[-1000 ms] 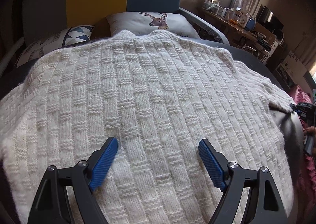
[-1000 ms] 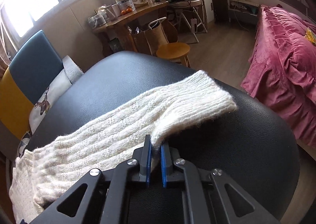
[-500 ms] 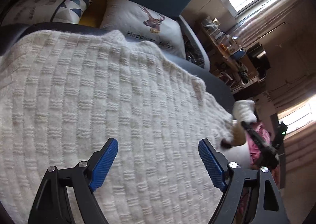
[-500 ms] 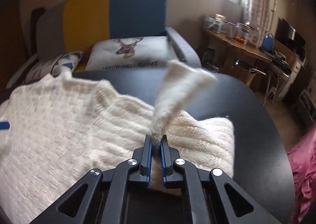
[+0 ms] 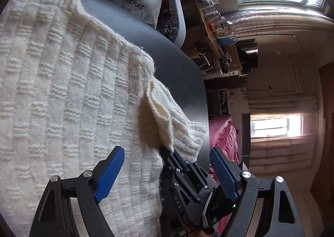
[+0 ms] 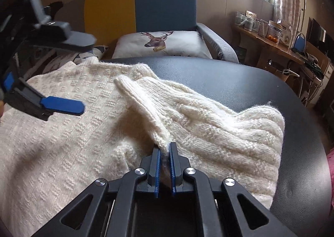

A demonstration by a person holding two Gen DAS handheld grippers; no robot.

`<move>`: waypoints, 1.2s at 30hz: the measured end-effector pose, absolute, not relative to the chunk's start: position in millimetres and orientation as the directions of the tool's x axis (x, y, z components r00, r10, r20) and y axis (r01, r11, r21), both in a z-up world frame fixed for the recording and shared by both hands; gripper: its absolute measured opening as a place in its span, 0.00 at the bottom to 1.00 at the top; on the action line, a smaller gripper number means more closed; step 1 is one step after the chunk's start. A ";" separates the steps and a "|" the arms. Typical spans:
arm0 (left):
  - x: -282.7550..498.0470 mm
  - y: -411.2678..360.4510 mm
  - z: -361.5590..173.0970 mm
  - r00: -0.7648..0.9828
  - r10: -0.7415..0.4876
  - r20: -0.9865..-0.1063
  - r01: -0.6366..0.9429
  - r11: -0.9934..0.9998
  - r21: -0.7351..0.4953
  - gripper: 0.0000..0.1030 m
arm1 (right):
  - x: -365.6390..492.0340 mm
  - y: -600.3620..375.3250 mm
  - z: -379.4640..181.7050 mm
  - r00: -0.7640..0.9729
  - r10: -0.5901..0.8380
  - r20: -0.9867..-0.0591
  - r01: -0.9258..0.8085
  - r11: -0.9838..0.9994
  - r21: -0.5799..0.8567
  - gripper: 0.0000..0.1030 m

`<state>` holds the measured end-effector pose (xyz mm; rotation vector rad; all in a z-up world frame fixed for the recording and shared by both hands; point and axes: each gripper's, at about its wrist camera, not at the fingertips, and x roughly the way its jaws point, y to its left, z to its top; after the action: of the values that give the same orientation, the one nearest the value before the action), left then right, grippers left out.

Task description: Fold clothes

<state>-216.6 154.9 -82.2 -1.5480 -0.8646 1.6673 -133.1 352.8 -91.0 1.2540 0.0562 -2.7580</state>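
Sleeve (image 6: 146,109) carried further inward since half second ago, cuff now lying over sweater (image 6: 62,143) body; left view rolled sideways. Right gripper (image 6: 164,153) pinched tight on sleeve cuff, knit squeezed between blue pads. Left gripper (image 5: 167,174) spread wide, holding nothing, hovering above sweater just beside right gripper. Sweater spread flat on black table (image 6: 240,82). Deer cushion (image 6: 162,44) on sofa (image 6: 162,3) beyond table.
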 end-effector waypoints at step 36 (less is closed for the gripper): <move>-237.7 185.1 90.0 -0.468 0.661 -0.586 -0.449 -0.749 -0.487 0.07 | -44.3 451.3 -102.7 -0.731 -0.581 -0.358 -0.129 -0.398 0.909 0.31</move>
<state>-237.7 185.1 90.0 -1.0424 -0.3499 2.2154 -44.3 451.3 -102.7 0.9655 -1.5204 -2.2023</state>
